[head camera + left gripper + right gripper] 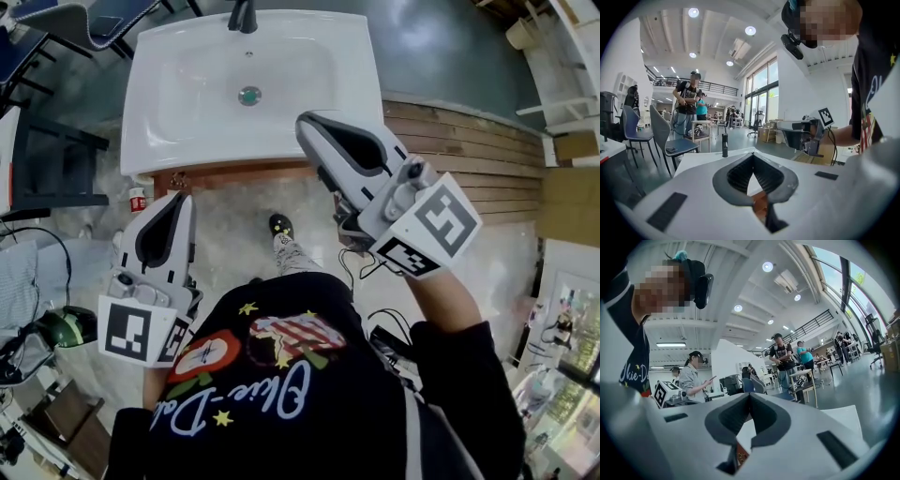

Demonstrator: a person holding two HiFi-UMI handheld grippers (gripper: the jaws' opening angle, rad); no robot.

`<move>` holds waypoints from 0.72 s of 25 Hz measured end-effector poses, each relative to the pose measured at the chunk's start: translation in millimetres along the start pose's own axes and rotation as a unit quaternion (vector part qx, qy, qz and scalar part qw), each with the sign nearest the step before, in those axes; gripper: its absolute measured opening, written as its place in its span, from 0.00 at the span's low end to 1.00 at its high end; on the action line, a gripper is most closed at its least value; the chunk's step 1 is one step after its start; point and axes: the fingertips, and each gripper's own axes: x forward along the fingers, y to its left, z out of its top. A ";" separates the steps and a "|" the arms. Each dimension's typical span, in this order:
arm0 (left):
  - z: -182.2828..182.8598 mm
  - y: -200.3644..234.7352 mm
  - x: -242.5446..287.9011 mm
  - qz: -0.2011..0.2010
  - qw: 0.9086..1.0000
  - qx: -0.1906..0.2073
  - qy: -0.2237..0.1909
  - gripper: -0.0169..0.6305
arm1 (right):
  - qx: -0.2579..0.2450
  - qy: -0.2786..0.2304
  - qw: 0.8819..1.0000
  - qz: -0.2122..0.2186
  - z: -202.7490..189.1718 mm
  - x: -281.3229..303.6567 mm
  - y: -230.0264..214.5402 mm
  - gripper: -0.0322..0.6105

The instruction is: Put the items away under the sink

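Facing the white sink (169,141) with left claw (176,202) and right claw (305,124) both closed tip to tip, holding nothing. Small red-and-white container (138,200) on the floor by the sink's left corner. Probably best: crouch, open one claw wide, approach it squarely.

The sink basin (187,103) is glossy white, its faucet (243,16) black and its drain (249,95) greenish metal. The left tongs (180,199) and right tongs (305,122) have white shells with dark grey ribbed pads. Each marker cube (131,330) bears black squares on white. The person's shirt (309,422) is black with yellow stars, a red-and-white emblem and white script. The floor (230,239) is mottled beige.
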 end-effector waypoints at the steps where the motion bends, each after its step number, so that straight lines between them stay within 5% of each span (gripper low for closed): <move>1: 1.7 -0.2 3.8 -0.003 1.000 0.001 0.000 0.04 | 0.000 -0.001 1.000 -0.002 1.4 0.2 -2.7 0.06; 18: 32.9 7.0 46.8 0.005 1.000 0.013 -0.028 0.04 | -0.011 -0.014 1.000 -0.024 18.6 11.2 -43.9 0.06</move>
